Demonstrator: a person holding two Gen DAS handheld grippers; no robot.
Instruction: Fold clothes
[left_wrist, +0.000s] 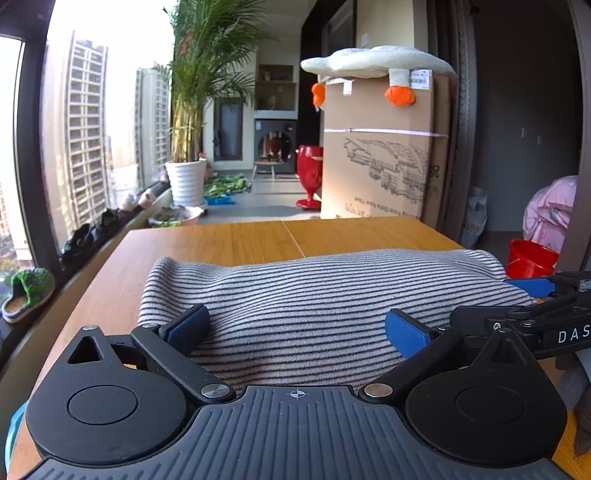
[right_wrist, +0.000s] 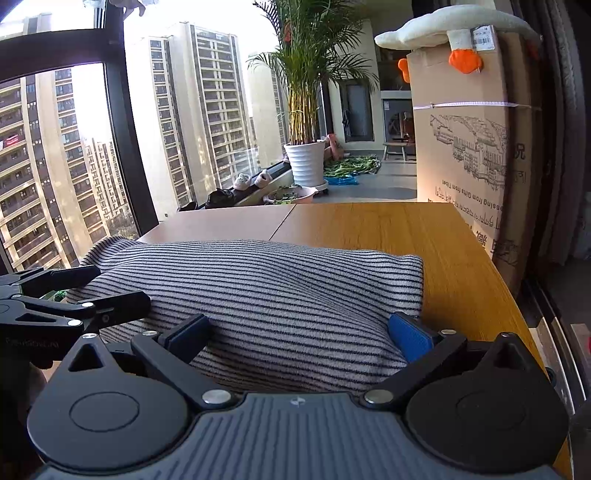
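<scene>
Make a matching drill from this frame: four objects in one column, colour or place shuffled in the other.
Objects:
1. striped garment
2. plush duck
3. bucket
4. plant pot

Descriptions:
A. red, off the table's right edge
B. white, ribbed, on the floor by the window
C. folded on the wooden table
D. lying on top of the cardboard box

Pairs: 1-C, 2-D, 3-A, 4-B

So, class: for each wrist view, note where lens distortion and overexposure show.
Left wrist view: the window frame bows strongly and the sky beside it is blown out; the striped garment is evenly lit and sharp. Right wrist view: the tower blocks lean and curve, with glare at the top left; warm sunlight falls on the table.
</scene>
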